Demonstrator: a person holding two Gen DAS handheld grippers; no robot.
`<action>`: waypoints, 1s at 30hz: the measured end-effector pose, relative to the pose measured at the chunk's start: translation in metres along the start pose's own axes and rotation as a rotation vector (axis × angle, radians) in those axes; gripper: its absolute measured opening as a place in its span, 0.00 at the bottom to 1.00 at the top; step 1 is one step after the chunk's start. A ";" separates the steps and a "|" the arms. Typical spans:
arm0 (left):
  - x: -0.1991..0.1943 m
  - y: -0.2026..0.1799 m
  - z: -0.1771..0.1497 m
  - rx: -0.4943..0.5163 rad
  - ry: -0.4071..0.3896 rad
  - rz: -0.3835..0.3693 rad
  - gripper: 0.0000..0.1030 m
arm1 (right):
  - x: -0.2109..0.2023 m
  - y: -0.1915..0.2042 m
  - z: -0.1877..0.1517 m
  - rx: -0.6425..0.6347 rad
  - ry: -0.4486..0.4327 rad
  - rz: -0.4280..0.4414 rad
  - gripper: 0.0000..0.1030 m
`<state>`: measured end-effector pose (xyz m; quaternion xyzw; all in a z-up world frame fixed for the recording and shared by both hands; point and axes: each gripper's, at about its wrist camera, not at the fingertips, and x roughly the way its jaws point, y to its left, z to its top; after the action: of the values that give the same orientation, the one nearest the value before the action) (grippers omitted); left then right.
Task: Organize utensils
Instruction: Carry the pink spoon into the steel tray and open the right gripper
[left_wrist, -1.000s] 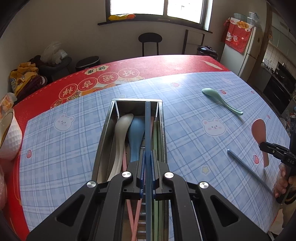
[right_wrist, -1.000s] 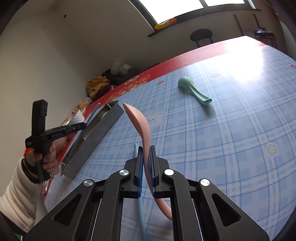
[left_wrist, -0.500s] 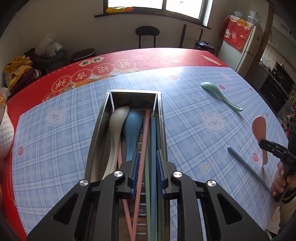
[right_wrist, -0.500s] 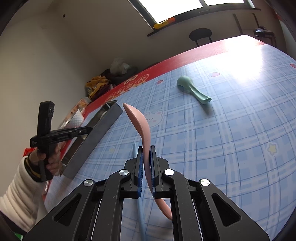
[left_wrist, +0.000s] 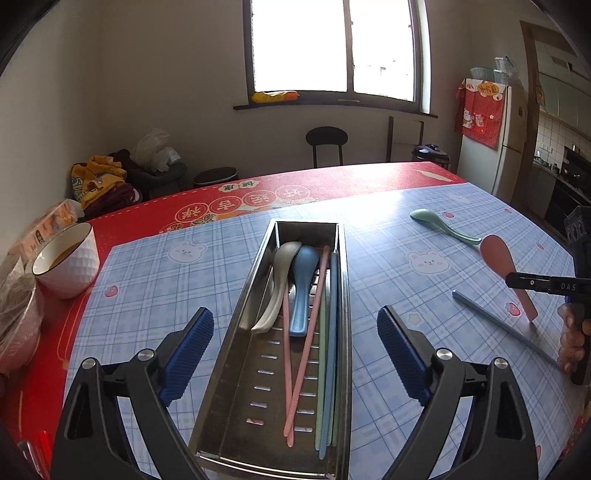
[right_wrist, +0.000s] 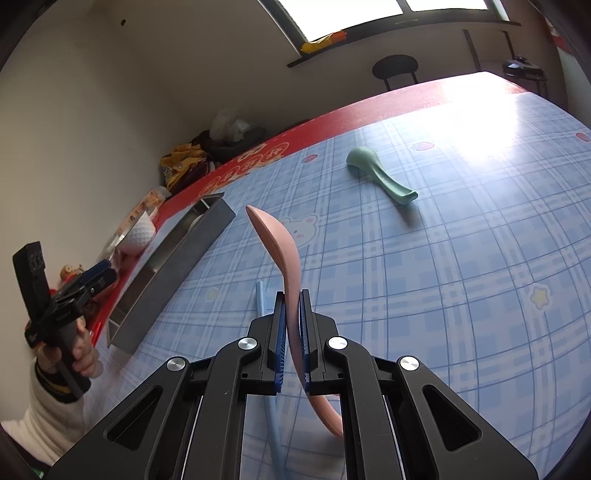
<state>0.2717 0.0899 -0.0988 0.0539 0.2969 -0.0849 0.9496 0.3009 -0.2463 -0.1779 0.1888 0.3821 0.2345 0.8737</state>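
My left claw (left_wrist: 295, 343) hangs over the near end of the steel tray (left_wrist: 236, 325) with its jaws spread wide; they have just been opening, and nothing is pinched between the blue pads (left_wrist: 188, 347). The tray is my landmark. Inside it lie a beige spoon (left_wrist: 275, 288) and a blue spoon (left_wrist: 303, 291) side by side toward the far end, with pink chopsticks (left_wrist: 303, 343) crossing along the slotted floor and a green and a blue chopstick against the tray's right wall.

My right claw (right_wrist: 291, 343) is pressed together on the handle of a pink spoon (right_wrist: 275, 240), held edge-up off the tabletop (right_wrist: 461, 258), well to the right of the tray. Below that spoon a single blue chopstick (left_wrist: 506, 325) lies flat on the checked cloth, also right of the tray. A green spoon (left_wrist: 439, 225) rests bowl-down on the cloth, farther back and right of the tray's far end.

Left of the tray, at the red border, stands a white bowl (left_wrist: 68, 266).
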 end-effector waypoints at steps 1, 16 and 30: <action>-0.004 0.001 -0.005 -0.005 -0.014 0.007 0.89 | 0.001 0.001 0.000 0.001 0.001 -0.006 0.07; -0.013 0.034 -0.024 -0.111 -0.085 0.047 0.94 | 0.017 0.005 0.016 0.059 0.132 -0.225 0.07; -0.015 0.044 -0.025 -0.150 -0.090 0.067 0.94 | 0.085 0.135 0.069 -0.067 0.197 -0.237 0.07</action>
<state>0.2543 0.1385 -0.1090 -0.0112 0.2576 -0.0327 0.9656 0.3684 -0.0991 -0.1149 0.0891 0.4774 0.1596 0.8595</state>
